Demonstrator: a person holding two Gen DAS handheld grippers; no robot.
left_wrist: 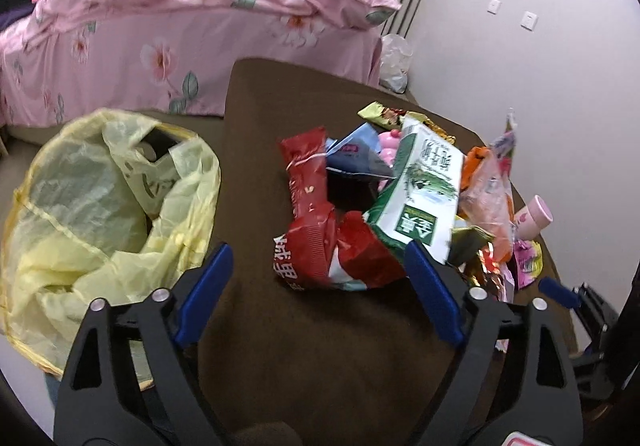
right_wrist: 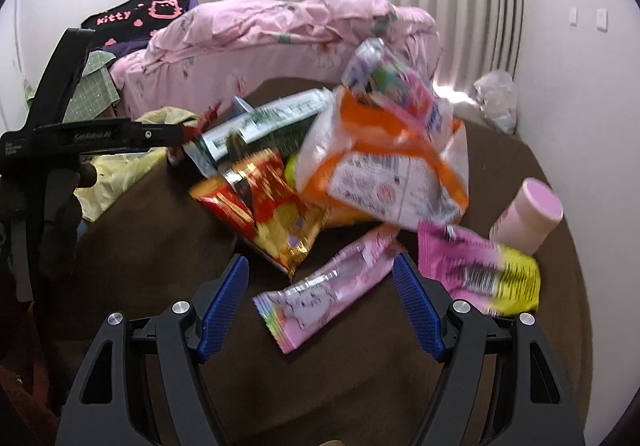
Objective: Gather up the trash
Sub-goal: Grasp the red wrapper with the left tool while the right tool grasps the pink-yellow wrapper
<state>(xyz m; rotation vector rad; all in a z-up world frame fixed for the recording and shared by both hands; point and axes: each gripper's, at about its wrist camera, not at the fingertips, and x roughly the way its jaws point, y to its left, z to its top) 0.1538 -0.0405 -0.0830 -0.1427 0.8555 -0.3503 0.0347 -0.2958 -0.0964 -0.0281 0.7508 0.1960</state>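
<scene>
A heap of snack wrappers lies on a brown cloth-covered table [left_wrist: 304,346]. In the left wrist view a red wrapper [left_wrist: 320,230] and a green-and-white carton [left_wrist: 420,189] lie just ahead of my open, empty left gripper [left_wrist: 320,278]. A yellow trash bag [left_wrist: 96,205] stands open at the left. In the right wrist view my open, empty right gripper [right_wrist: 320,286] frames a pink wrapper [right_wrist: 328,286]. Behind it lie a red-gold wrapper [right_wrist: 268,213], an orange-and-white bag [right_wrist: 384,173] and a pink-yellow wrapper [right_wrist: 480,270]. The left gripper's body [right_wrist: 60,133] shows at the left.
A pink cup [right_wrist: 528,213] lies on its side at the table's right edge. A bed with a pink floral quilt [left_wrist: 180,5] stands behind the table. A clear plastic bag [right_wrist: 496,97] sits on the floor by the wall. The right gripper's tip [left_wrist: 560,290] shows at right.
</scene>
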